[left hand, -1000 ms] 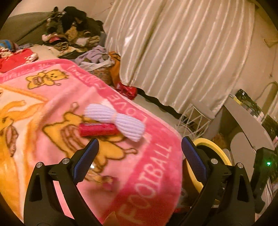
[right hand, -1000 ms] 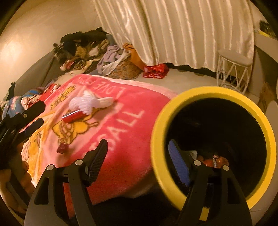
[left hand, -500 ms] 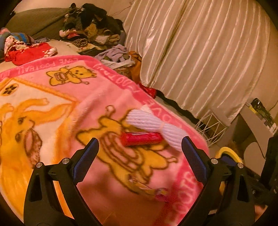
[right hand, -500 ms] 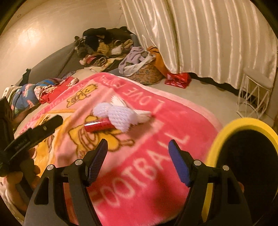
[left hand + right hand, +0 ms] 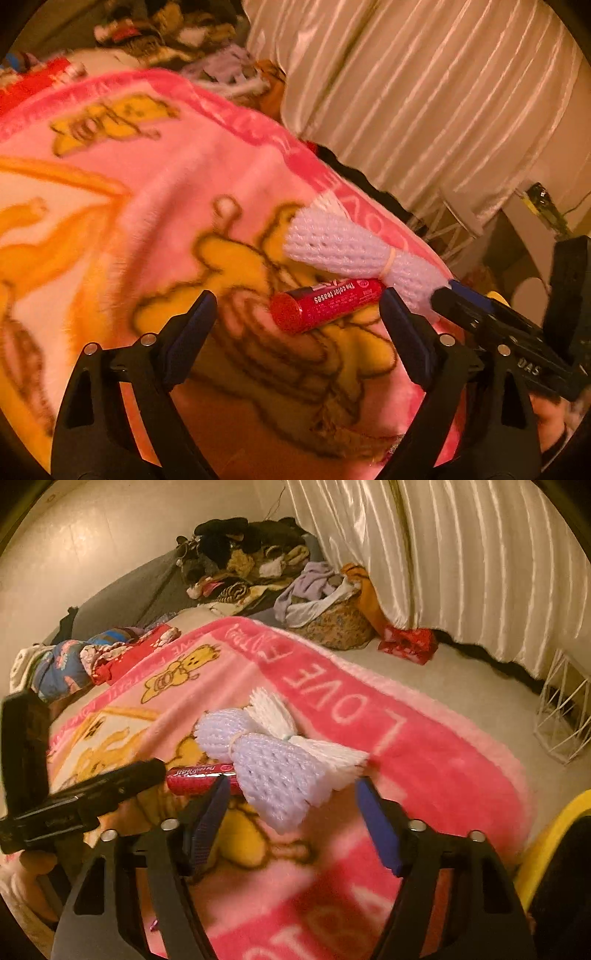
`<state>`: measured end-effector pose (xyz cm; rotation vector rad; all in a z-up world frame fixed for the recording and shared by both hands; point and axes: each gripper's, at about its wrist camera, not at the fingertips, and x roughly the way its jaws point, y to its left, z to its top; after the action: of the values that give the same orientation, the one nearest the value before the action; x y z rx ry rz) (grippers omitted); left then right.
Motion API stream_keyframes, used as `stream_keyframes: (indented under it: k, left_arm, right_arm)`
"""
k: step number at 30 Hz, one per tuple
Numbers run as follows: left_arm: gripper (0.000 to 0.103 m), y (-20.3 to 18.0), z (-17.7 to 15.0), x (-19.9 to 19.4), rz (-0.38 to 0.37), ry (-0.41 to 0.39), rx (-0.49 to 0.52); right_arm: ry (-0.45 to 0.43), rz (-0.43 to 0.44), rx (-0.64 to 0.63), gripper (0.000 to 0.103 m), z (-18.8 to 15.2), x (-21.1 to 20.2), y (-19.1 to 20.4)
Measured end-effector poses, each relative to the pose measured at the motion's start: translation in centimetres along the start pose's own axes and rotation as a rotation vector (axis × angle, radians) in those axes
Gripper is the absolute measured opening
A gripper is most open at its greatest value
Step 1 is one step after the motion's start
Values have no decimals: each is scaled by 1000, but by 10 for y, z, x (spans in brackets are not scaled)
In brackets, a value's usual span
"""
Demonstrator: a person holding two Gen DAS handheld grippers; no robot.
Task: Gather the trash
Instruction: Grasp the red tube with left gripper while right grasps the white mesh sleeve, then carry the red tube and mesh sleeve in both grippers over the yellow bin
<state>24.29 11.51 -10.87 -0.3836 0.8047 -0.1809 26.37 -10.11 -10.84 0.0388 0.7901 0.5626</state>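
Both grippers converge on the trash lying on the pink blanket [image 5: 424, 746] over the bed. The left gripper [image 5: 299, 317] comes in low with its fingers spread wide either side of the red tube [image 5: 325, 301]; they have just been narrowing a touch, and the tube lies between them, not yet pinched. The right gripper [image 5: 291, 805] lines up on the white foam netting [image 5: 284, 771], which touches the tube and partly overlaps it. Its fingers have just been closing and bracket the netting's near end, but no pad presses on it yet. One hand per item looks sensible, since they lie together. The yellow-rimmed bin [image 5: 546, 834] waits at the right edge.
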Motion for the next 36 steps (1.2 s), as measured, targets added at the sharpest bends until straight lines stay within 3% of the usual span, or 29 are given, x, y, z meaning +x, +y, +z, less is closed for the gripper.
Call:
stream_keyframes:
  k: [2, 5, 7, 11, 18, 25, 36]
  left_arm:
    - [77, 1, 0, 10, -33, 25, 11]
    - [74, 0, -1, 21, -60, 56, 28]
    - [71, -1, -1, 25, -72, 63, 34]
    - [49, -6, -3, 28, -92, 79, 39]
    - [40, -23, -18, 22, -78, 90, 99]
    - [33, -53, -27, -5, -39, 11, 165]
    - [31, -97, -31, -48, -79, -74, 182]
  right_arm:
    - [10, 18, -11, 25, -2, 2, 3]
    - [-18, 22, -29, 19, -7, -9, 7]
    - [-47, 25, -24, 18, -9, -19, 7]
    - [-104, -8, -4, 18, -14, -41, 5]
    - [-157, -35, 49, 18, -29, -71, -8]
    - [-206, -35, 102, 18, -38, -104, -21]
    - [-265, -58, 137, 18, -47, -140, -36]
